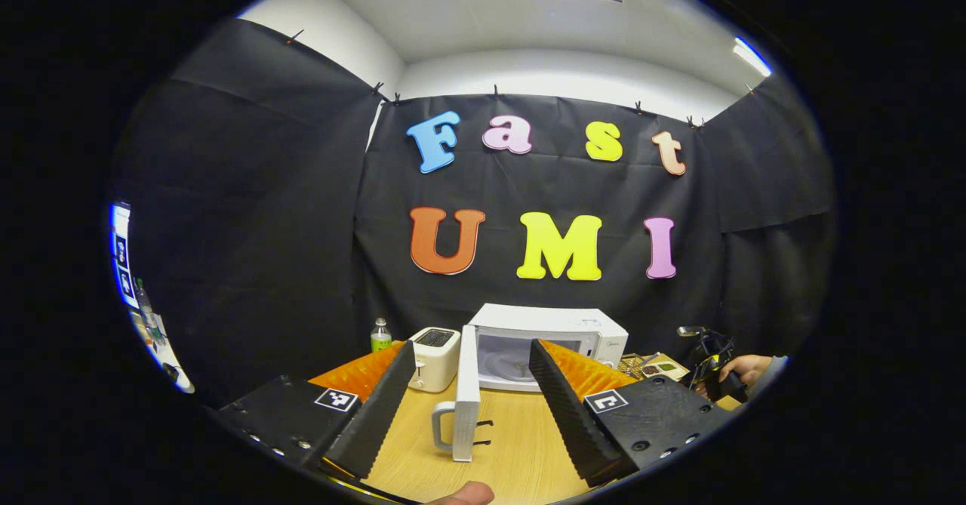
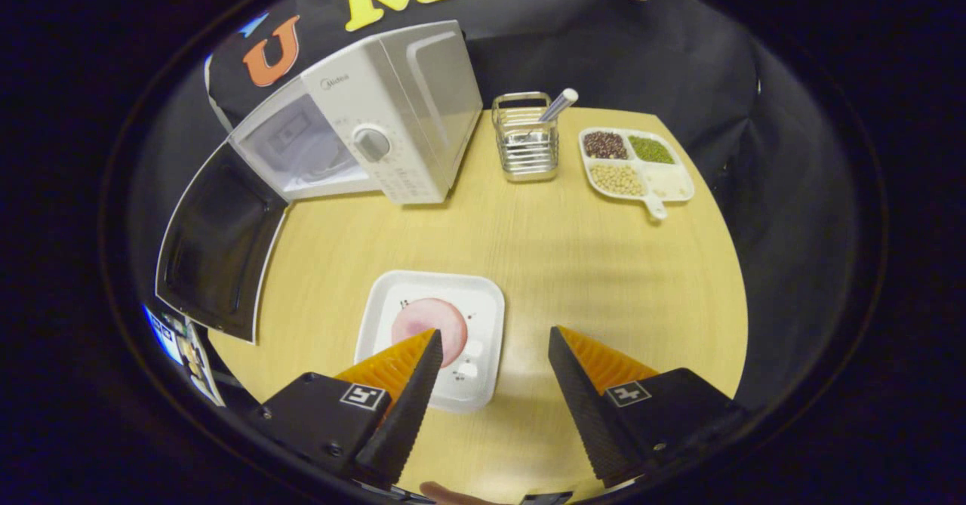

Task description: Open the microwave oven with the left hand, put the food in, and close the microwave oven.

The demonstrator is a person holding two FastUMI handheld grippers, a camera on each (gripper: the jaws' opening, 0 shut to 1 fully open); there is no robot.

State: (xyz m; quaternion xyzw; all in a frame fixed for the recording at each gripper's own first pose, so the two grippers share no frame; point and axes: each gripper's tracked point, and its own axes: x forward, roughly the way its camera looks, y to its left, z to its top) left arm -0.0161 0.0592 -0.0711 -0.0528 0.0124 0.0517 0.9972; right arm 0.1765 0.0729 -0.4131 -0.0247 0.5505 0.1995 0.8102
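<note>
In the left gripper view, a small green-labelled bottle [image 1: 381, 334] stands at the far left of the wooden table [image 1: 521, 452], next to a cream, rounded toaster [image 1: 435, 358]. Right of it the white microwave oven [image 1: 555, 343] sits with its door [image 1: 466, 392] swung fully open, seen edge-on, a looped handle on its outer face. The left hand-held gripper [image 1: 471, 388] has its ribbed black and orange fingers spread wide around that door without touching it. Far right, a hand [image 1: 743, 367] holds another black device.

In the right gripper view, the open door [image 2: 219, 244] shows a dark glossy inner panel at the left, and the boxy oven [image 2: 362, 131] has a round dial. A square white plate [image 2: 430, 335] holding a flat round pink food [image 2: 429, 321] lies on the pale wood-grain table [image 2: 604, 263], well apart from the oven. The right hand-held gripper [image 2: 494, 354] is wide open, empty, its left finger over the plate. Farther right stand a wire basket [image 2: 525, 139] with a metal utensil [image 2: 558, 103] in it, and a divided white tray [image 2: 635, 165] of dark red, green and tan beans.
</note>
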